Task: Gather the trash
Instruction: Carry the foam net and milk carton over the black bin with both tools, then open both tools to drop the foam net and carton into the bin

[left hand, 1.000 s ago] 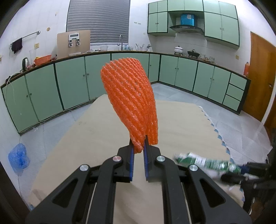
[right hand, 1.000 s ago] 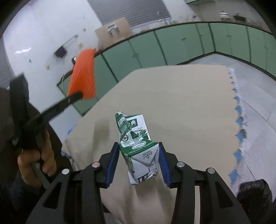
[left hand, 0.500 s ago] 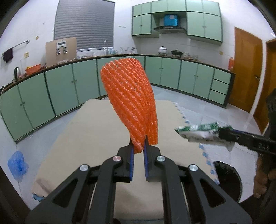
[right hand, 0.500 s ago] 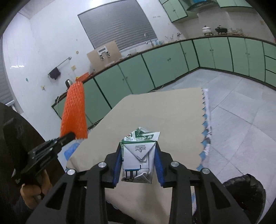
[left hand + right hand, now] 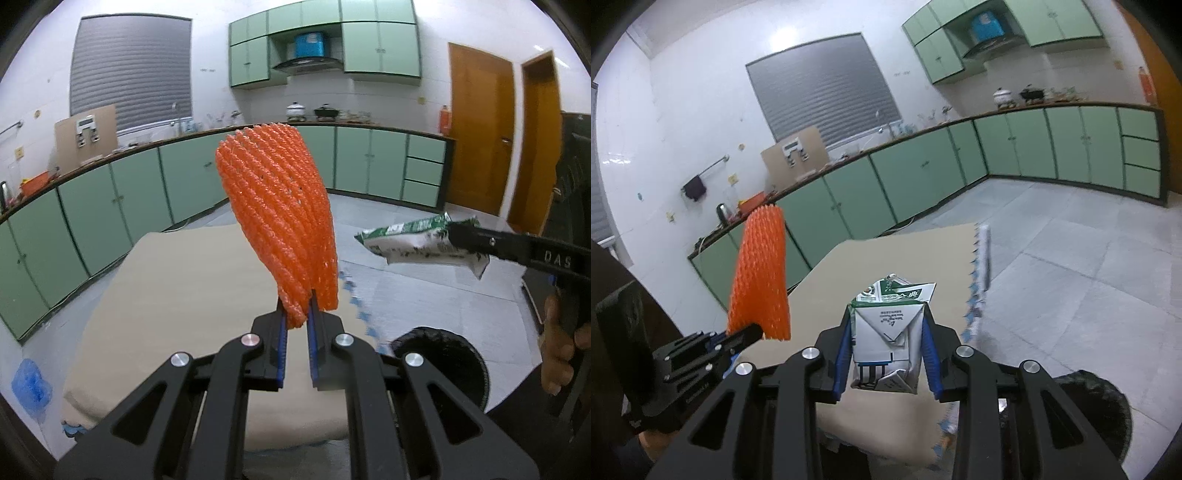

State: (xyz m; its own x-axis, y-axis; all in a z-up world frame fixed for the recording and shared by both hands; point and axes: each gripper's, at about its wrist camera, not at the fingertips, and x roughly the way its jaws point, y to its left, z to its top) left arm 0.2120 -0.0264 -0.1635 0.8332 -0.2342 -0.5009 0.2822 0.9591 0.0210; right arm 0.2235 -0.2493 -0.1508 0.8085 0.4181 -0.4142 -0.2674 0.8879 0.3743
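An orange foam net sleeve (image 5: 280,225) stands up from my left gripper (image 5: 297,325), which is shut on its lower end. A crushed green and white milk carton (image 5: 886,339) sits squeezed between the blue pads of my right gripper (image 5: 886,354). Seen from the left wrist, the carton (image 5: 417,240) hangs at the right, above a black-lined bin (image 5: 439,354) beside the table. From the right wrist, the sleeve (image 5: 761,273) and left gripper (image 5: 753,332) appear at the left, and the bin (image 5: 1104,413) shows at the lower right.
A beige-covered table (image 5: 184,288) lies below both grippers, with a blue-toothed mat edge (image 5: 975,280) along its right side. Green cabinets (image 5: 110,210) line the walls. A blue bag (image 5: 29,380) lies on the floor at left. A hand (image 5: 557,350) holds the right gripper.
Both grippers rose and swung right, away from the tabletop; the bin has come into view below. The right gripper's jaws squeezed tighter on the carton. The sleeve stays clamped.
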